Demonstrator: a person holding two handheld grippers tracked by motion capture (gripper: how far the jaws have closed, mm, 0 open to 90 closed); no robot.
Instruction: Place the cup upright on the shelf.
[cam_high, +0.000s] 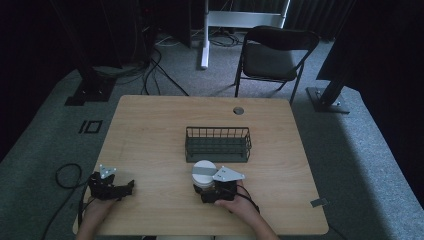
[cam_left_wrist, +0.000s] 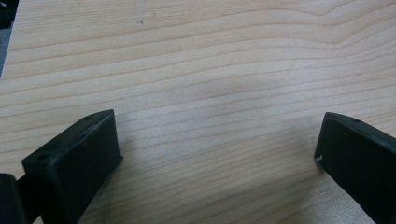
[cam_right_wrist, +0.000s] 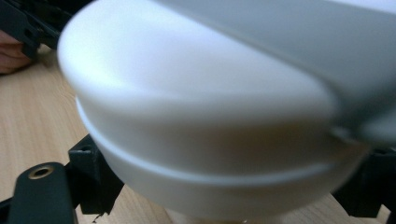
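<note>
Right hand-held gripper (cam_high: 207, 189) clamps the white jar (cam_high: 203, 173) low, near its base; top-heavy, it may tip short of the basket (cam_high: 218, 144). Left hand-held gripper (cam_high: 125, 189) gapes, idle.

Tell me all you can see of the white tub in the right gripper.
The tub is round, white and smooth, plastic by its look, with a grey band across its lid. A raised rim runs around its body. It stands upright near the table's front edge, just before the wire basket. The right gripper grips its lower body, one jaw each side.
</note>
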